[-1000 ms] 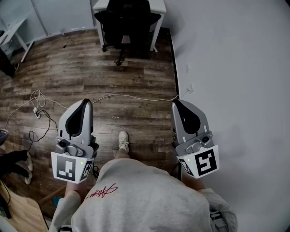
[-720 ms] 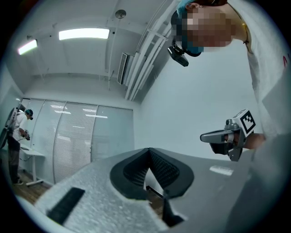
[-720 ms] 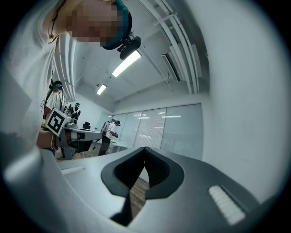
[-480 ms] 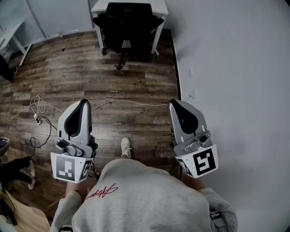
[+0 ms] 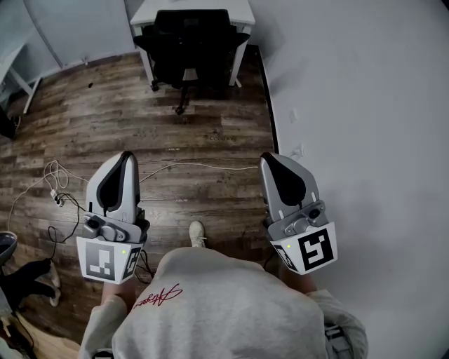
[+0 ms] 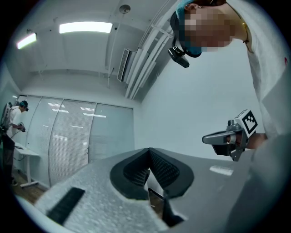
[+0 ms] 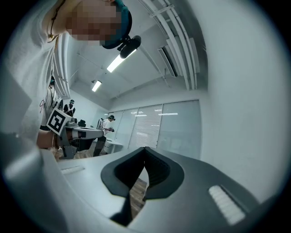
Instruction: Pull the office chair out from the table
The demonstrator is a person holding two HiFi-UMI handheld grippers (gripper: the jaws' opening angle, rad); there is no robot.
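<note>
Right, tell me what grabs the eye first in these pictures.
Two grey tools fill the lower half of the head view: the left tongs and the right tongs, both shut and empty, held out over the wooden floor in front of the person. At the top, a black office chair is pushed in at a white table. A white cable trails across the boards.

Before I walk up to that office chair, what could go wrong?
The white cable lies across the floor between you and the office chair: a trip risk. Both the left gripper and right gripper are shut, so they likely must open before gripping it.
</note>
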